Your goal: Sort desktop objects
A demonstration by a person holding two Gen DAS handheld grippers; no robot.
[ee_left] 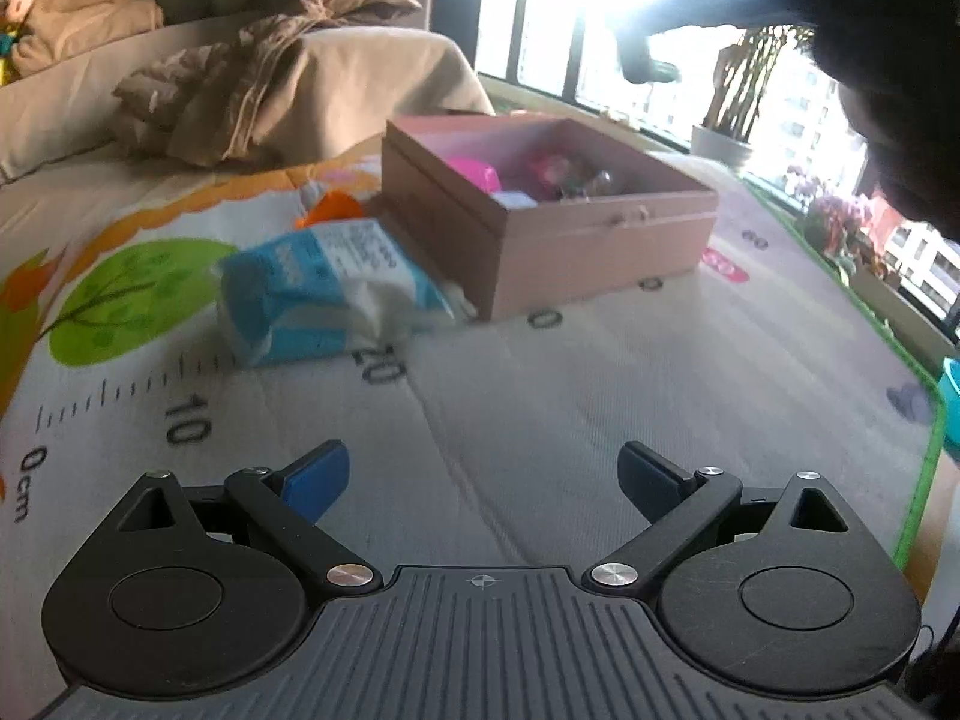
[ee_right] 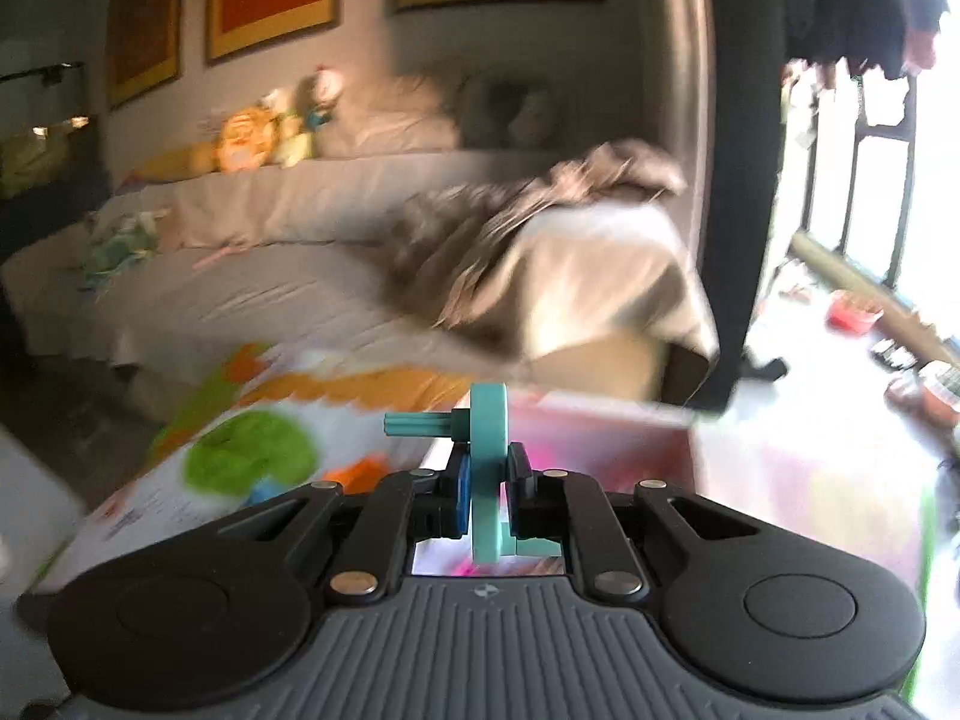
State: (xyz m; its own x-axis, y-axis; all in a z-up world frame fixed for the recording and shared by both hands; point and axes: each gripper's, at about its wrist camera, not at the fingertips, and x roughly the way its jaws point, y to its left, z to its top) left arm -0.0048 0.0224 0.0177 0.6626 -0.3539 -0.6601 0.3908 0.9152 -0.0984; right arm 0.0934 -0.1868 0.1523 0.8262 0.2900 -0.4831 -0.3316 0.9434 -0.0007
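My right gripper (ee_right: 487, 483) is shut on a teal plastic wheel toy (ee_right: 487, 420) with a short axle that sticks out to the left. It is lifted above the play mat, and the pink box (ee_right: 624, 438) shows blurred just beyond it. In the left wrist view my left gripper (ee_left: 483, 480) stands open over the mat with nothing between its blue pads. Ahead of it the pink box (ee_left: 600, 234) sits open, with a pink item (ee_left: 474, 173) and other small toys inside. A blue and white packet (ee_left: 324, 294) and an orange object (ee_left: 336, 207) lie left of the box.
The printed play mat (ee_left: 540, 396) has a ruler scale and a green tree (ee_left: 132, 294). A sofa with a crumpled blanket (ee_left: 252, 78) stands behind it. Windows and potted plants (ee_left: 738, 96) are at the right. A dark sleeve (ee_left: 870, 60) crosses the upper right.
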